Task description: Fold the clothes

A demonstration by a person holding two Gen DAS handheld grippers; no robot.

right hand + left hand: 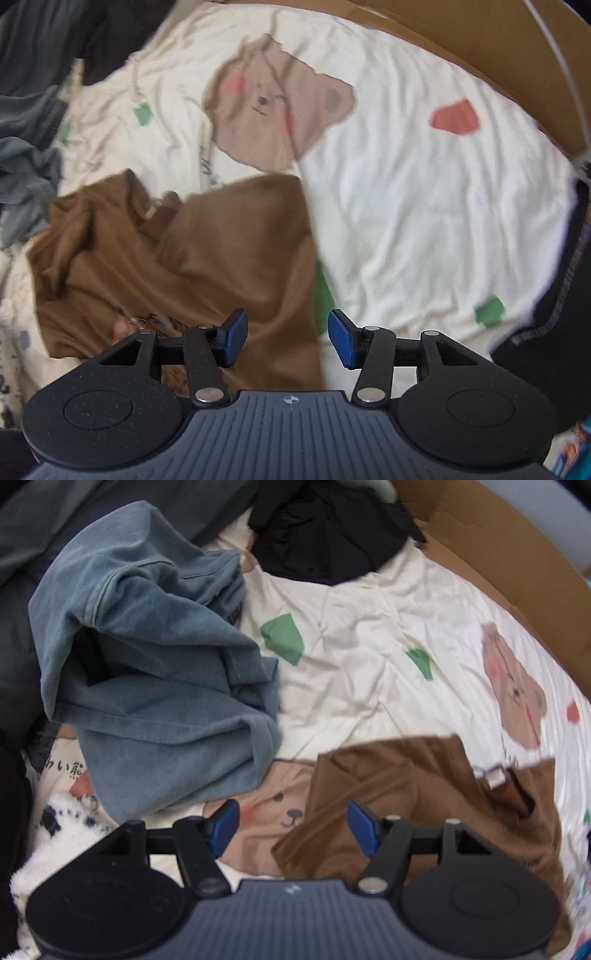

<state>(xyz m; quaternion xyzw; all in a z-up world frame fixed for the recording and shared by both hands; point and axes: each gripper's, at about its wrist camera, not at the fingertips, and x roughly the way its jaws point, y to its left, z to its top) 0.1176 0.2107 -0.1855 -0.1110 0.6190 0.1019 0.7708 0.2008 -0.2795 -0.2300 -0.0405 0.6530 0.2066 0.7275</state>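
Bear-print bedsheet (424,192) is covered by brown garment (221,251); left hand-held gripper (293,825) and right hand-held gripper (288,338) are held agape, empty.

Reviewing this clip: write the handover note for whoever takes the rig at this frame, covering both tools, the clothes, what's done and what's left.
Left tool: open, empty, over the near-left edge of the brown shirt.
Right tool: open, empty, over the same shirt's right edge.
Brown shirt lies on the bear-print sheet, partly folded with one flap turned over, still rumpled.
Blue garment is crumpled in a heap to the left; dark clothes are piled at the far side.
Done: nothing shows as fully folded.
Left: finish the brown shirt, then the blue and dark pieces.
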